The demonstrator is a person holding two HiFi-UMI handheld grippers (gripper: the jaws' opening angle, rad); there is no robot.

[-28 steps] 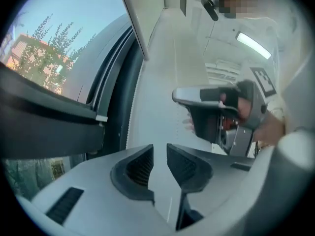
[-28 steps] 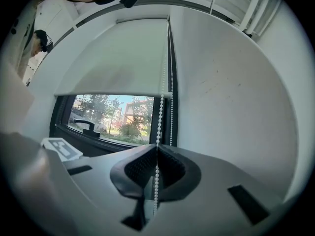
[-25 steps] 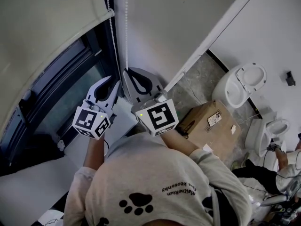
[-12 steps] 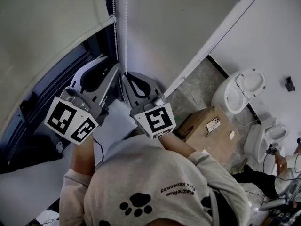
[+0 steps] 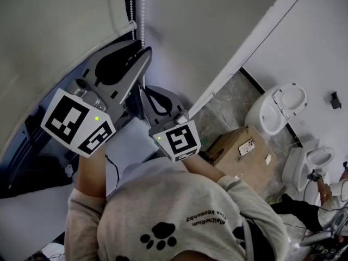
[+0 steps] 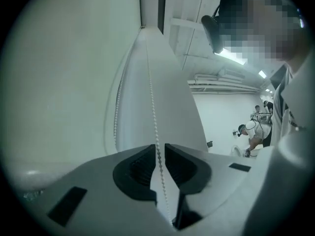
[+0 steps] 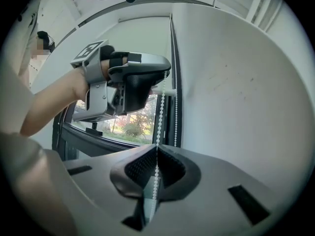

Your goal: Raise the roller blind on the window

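Nearest, the right gripper [image 7: 156, 150] is clamped on the chain [image 7: 160, 114], its pads meeting on the beads low on one strand. Higher on the chain, the left gripper [image 6: 157, 149] stands slightly parted; the strand runs through the gap, with no pad contact seen. The chain is a white bead loop, both strands hanging straight. Left of the chain, the blind [image 5: 54, 37], pale fabric, is part-raised, its lower edge ending just beside it. Beyond the chain lies the window [image 7: 123, 127].
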